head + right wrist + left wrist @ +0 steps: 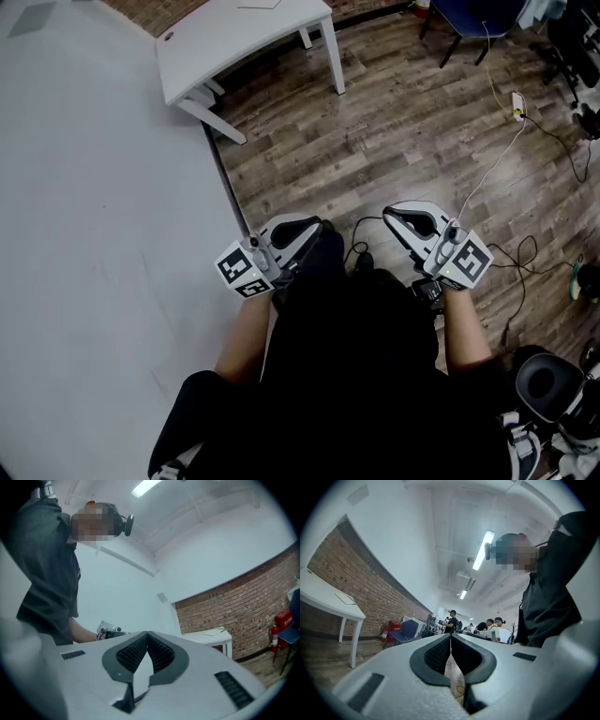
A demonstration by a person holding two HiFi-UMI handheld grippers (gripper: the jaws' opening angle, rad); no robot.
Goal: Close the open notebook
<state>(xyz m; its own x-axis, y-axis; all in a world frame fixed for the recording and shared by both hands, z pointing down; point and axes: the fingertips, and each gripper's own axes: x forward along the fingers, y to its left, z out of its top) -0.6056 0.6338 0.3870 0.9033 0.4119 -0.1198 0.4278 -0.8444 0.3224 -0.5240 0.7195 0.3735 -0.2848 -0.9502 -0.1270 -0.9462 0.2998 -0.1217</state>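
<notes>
**A:** Wood-plank floor (pixel 403 141) beside a pale wall (pixel 94 234). What sits nearest?

**B:** The person's dark clothing (pixel 356 375), with both forearms reaching forward. The left hand-held gripper (pixel 450 636) is clenched, its jaws meeting at the tips with nothing between them. The right hand-held gripper (pixel 147 634) is clenched and empty too.

**A:** Are they on anything?

**B:** No. Both hang in the air over the planks, apart from each other. A black cable (pixel 361 246) loops on the floor between the 2.

**A:** And the notebook?

**B:** The notebook (pixel 345 598) lies flat on the white surface (pixel 234 37), well apart from both grippers and near the brick wall (pixel 342 581). I cannot tell from here whether it is open.

**A:** Farther off?

**B:** 1 white cord (pixel 487 173) runs across the floor to a plug. A blue chair (pixel 405 631) and a red fire extinguisher (pixel 388 631) stand by the bricks. Several people (pixel 452 620) are at the far end.
</notes>
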